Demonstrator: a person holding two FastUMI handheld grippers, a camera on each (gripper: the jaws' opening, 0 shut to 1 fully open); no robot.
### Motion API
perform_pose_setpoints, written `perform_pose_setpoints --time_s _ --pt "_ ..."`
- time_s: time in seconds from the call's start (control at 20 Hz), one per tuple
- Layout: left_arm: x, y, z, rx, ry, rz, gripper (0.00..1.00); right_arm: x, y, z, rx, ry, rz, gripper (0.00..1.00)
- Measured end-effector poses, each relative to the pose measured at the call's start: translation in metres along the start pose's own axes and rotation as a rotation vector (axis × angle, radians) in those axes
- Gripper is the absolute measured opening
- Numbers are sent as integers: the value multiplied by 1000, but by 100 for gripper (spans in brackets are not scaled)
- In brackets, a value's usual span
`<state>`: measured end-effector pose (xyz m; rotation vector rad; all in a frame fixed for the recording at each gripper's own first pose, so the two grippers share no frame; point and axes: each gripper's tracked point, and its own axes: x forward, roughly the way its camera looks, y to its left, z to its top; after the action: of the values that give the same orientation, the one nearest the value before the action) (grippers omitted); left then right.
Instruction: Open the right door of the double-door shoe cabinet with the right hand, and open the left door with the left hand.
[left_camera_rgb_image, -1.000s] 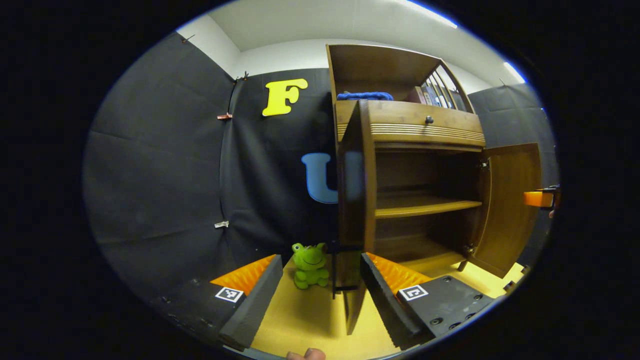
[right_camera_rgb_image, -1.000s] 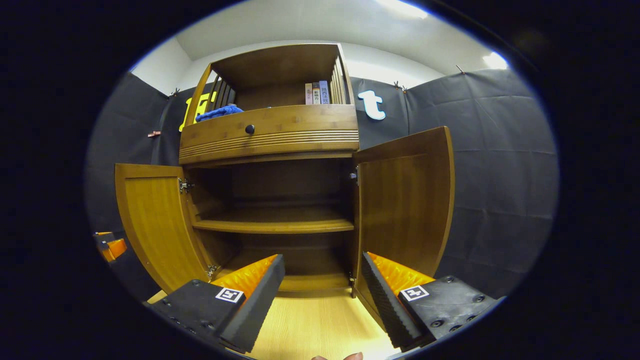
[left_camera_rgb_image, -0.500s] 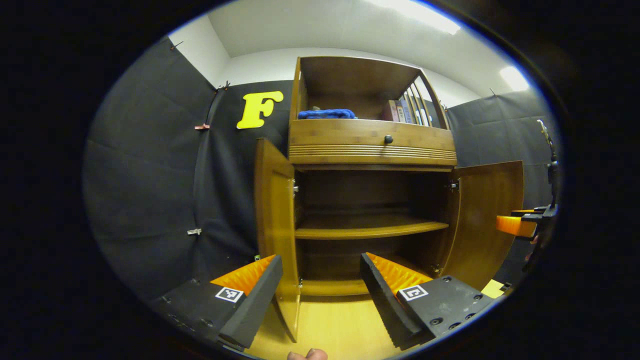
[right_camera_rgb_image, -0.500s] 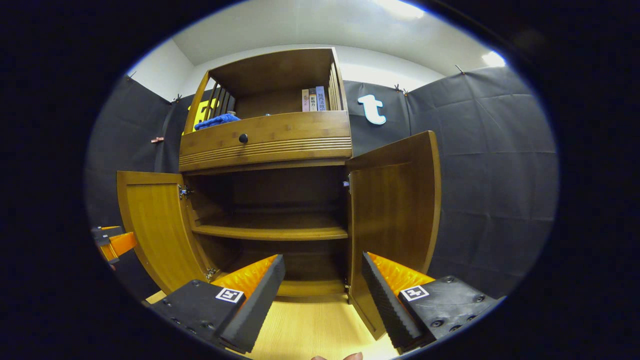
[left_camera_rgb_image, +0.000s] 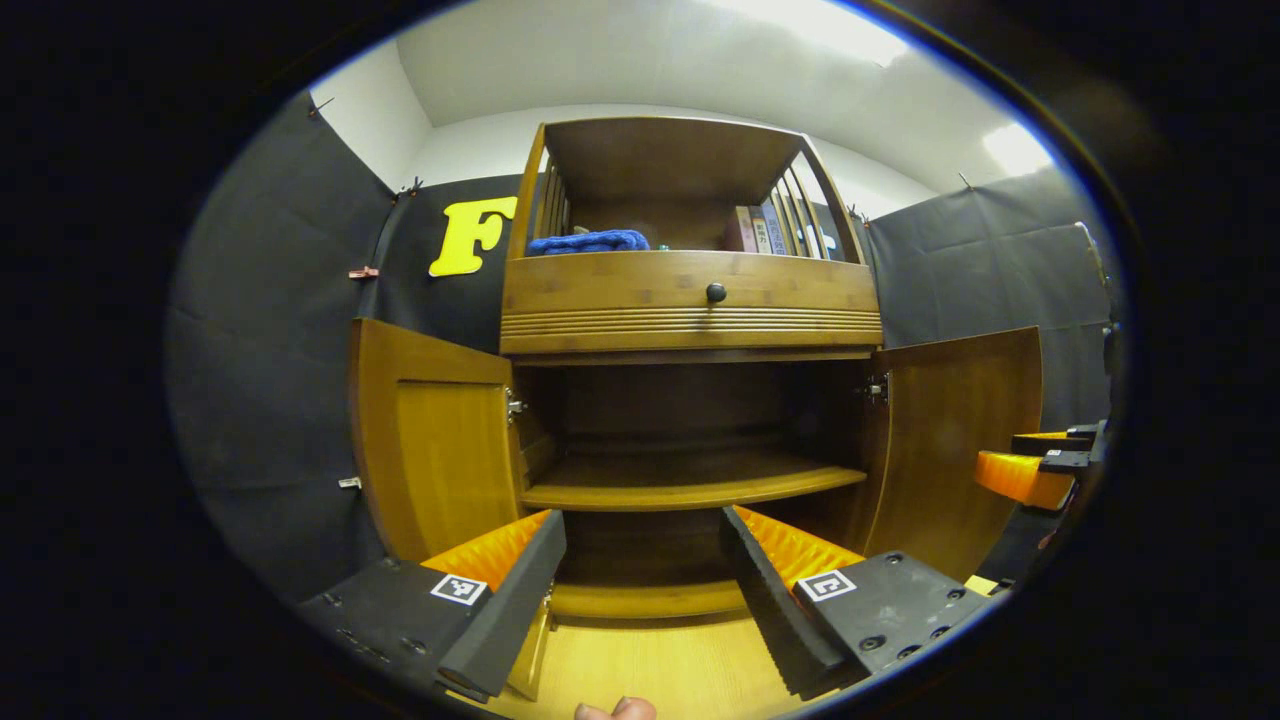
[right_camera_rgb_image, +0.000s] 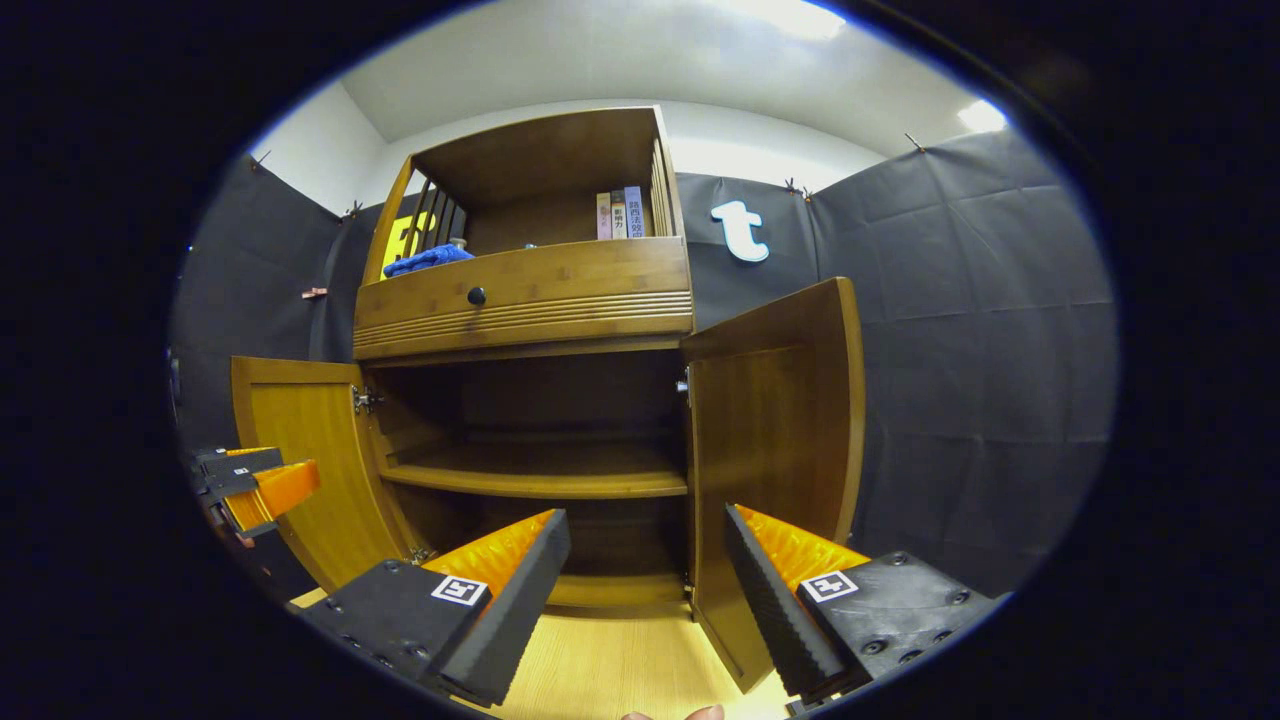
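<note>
Both doors stood swung wide, the left door at ten o'clock of the left tool and the right door at one o'clock of the right tool, each tool gaping and empty.

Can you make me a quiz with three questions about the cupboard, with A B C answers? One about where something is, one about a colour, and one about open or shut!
1. Where is the blue cloth?
A. On the top shelf, above the drawer
B. On the floor
C. On the shelf behind the doors

2. What colour is the drawer knob?
A. White
B. Black
C. Red

3. How are the cabinet's two doors?
A. Both shut
B. One open, one shut
C. Both open

Answers:
1. A: the cloth lies in the open top part, just over the drawer.
2. B: the round knob is dark black against the brown wood.
3. C: the left door and the right door both swing out, so you can see the inside shelf. The left gripper and right gripper hold nothing, fingers apart.
</note>
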<state>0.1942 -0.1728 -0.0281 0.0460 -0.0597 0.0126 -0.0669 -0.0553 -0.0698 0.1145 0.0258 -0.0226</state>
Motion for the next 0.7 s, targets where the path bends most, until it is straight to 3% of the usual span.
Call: perform_pose_setpoints --time_s 0.05,0.2,0.35,0.7 --pt "4 -4 2 6 -2 1 99 1 -2 1 -6 -6 -4 100" --pt "12 -15 5 34 -11 0 98 2 -2 -1 6 -8 2 95" --pt "16 -24 4 34 -4 -8 99 3 -1 -3 1 -5 6 100" --pt "13 -27 0 38 -1 -5 97 0 -2 -4 -2 -1 16 98"
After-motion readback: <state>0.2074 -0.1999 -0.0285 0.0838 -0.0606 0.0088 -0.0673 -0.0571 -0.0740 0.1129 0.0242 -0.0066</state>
